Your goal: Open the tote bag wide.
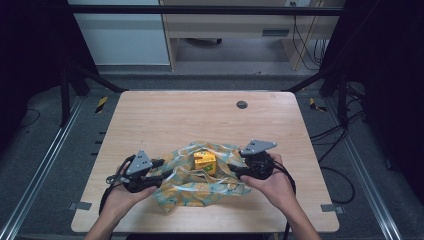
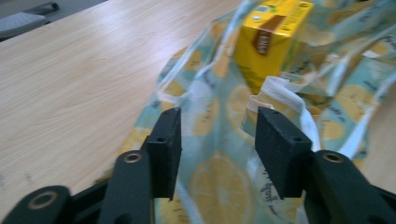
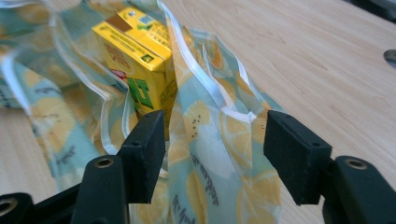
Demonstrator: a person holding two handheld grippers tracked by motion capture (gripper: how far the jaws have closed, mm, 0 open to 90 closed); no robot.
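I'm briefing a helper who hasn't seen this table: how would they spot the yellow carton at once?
Start at the wooden table and find the crumpled lemon-print bag near its front edge, between the two hand-held grippers. The yellow carton stands inside the bag's open mouth. It is the only stiff, boxy thing there, plain bright yellow against the soft pale-blue patterned film.
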